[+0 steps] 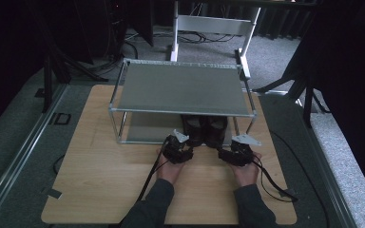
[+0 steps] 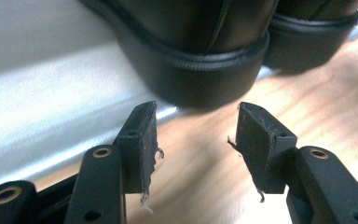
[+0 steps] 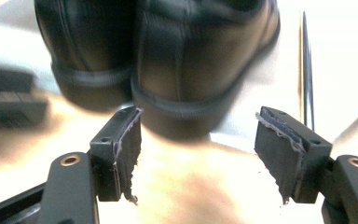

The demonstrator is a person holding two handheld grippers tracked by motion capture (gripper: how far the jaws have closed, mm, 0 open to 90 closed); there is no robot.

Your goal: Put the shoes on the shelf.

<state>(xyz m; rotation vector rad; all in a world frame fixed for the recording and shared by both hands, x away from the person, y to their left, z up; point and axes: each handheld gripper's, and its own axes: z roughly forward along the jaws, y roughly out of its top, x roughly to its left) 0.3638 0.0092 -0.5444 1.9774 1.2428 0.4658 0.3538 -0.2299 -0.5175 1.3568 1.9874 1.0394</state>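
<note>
The left gripper (image 2: pixel 193 135) rises from the bottom edge with its two black jaws standing apart and nothing between them; the worn pads (image 2: pixel 147 140) are frayed along their inner edges. Just beyond the jaw tips sits the rounded heel of a black shoe (image 2: pixel 200 56), its thick sole with a ribbed welt around it resting partly on the wooden tabletop (image 2: pixel 205 186) and partly on a pale grey metal shelf (image 2: pixel 42 93). The shelf spreads away to the left of the shoe. A second black shoe (image 2: pixel 312 42) stands just beside the first, to its right, apparently touching it.
</note>
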